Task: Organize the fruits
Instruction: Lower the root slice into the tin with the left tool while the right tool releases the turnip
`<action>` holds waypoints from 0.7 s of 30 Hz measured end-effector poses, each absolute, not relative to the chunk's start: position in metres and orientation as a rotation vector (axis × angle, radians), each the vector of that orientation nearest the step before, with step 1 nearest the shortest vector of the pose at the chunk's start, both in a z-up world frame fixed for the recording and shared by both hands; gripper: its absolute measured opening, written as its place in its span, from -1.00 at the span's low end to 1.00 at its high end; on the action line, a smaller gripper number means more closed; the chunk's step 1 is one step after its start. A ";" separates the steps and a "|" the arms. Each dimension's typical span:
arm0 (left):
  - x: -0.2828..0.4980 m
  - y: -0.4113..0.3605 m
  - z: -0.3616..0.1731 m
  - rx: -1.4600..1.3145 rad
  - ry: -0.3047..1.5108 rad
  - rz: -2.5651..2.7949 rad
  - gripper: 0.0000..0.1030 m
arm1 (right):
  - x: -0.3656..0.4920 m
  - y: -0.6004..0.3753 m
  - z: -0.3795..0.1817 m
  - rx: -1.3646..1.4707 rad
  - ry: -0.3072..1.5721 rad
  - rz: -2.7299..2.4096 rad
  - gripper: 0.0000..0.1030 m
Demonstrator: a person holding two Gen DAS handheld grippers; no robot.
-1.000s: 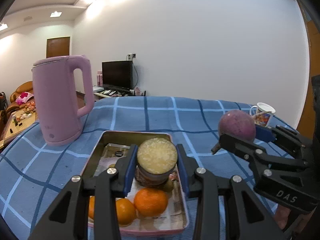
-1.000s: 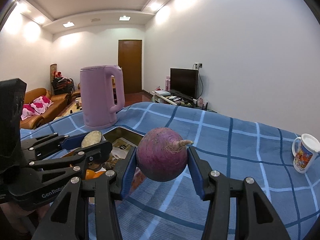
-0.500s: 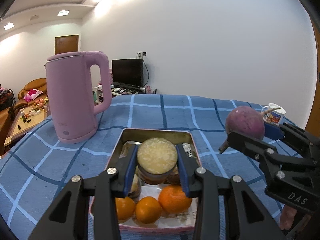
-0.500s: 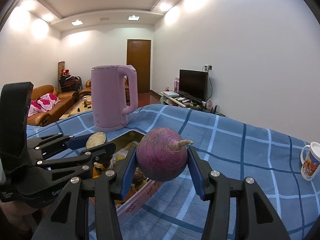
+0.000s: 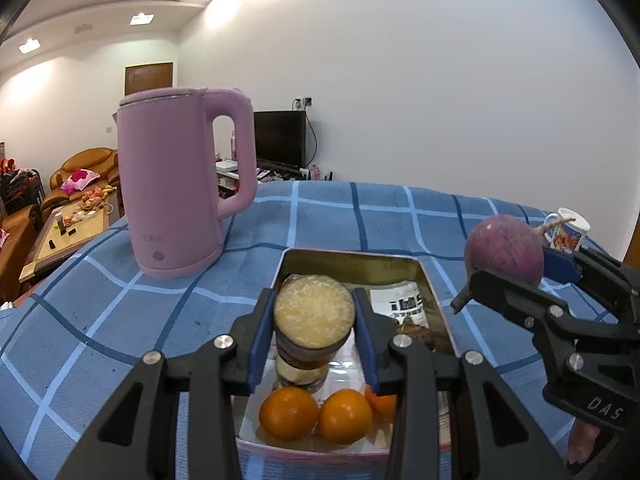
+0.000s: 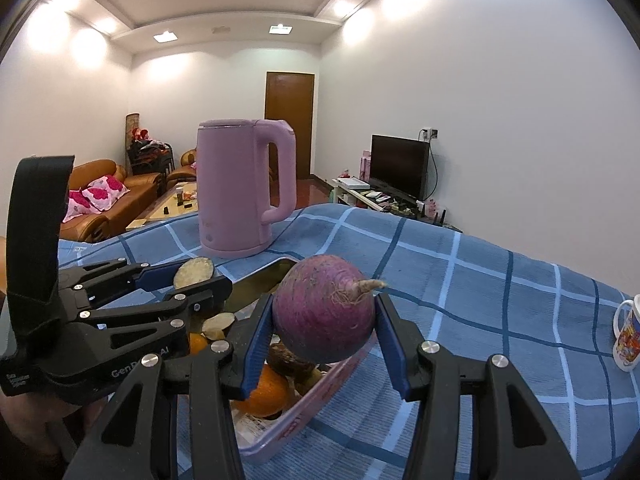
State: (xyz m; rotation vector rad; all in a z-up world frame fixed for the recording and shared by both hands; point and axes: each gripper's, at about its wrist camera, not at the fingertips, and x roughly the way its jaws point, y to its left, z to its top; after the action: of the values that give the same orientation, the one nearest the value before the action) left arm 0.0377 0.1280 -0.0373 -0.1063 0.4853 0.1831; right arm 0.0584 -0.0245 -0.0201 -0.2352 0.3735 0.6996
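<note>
My left gripper point(image 5: 314, 314) is shut on a cut piece of eggplant point(image 5: 314, 311), its pale cut face towards the camera, held above a metal tray point(image 5: 352, 260) lined with newspaper. Three oranges point(image 5: 316, 414) lie at the tray's near end, with other dark pieces behind them. My right gripper point(image 6: 324, 318) is shut on a round purple radish point(image 6: 324, 314) with a short root tip, held over the tray's point(image 6: 304, 416) right rim. The left gripper point(image 6: 188, 280) with the eggplant piece point(image 6: 193, 272) shows at the left of the right wrist view; the radish point(image 5: 503, 249) shows at the right of the left wrist view.
A tall pink kettle point(image 5: 180, 192) stands on the blue checked cloth point(image 5: 120, 312) left of and beyond the tray. A printed white mug point(image 6: 628, 336) stands at the far right. Beyond the table lie a sofa, a low table and a television.
Both grippers have swung to the left with their loads still held. The kettle and tray have slid rightward in both views, and the tray's near end with the oranges shows more fully.
</note>
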 end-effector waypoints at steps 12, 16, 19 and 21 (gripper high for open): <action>0.038 0.139 -0.045 -0.095 0.505 0.207 -0.23 | 0.065 0.003 -0.028 -0.246 0.408 0.724 0.01; 0.037 0.142 -0.047 -0.098 0.509 0.209 -0.23 | 0.068 0.008 -0.032 -0.252 0.419 0.727 0.01; 0.039 0.144 -0.049 -0.101 0.517 0.208 -0.23 | 0.070 0.012 -0.036 -0.259 0.433 0.727 0.01; 0.040 0.145 -0.052 -0.098 0.528 0.203 -0.23 | 0.074 0.015 -0.040 -0.266 0.447 0.728 0.01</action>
State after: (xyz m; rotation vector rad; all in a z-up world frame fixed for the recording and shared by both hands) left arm 0.0403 0.1448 -0.0520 -0.0980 0.5283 0.2029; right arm 0.0737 0.0153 -0.0395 -0.2659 0.4465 0.7276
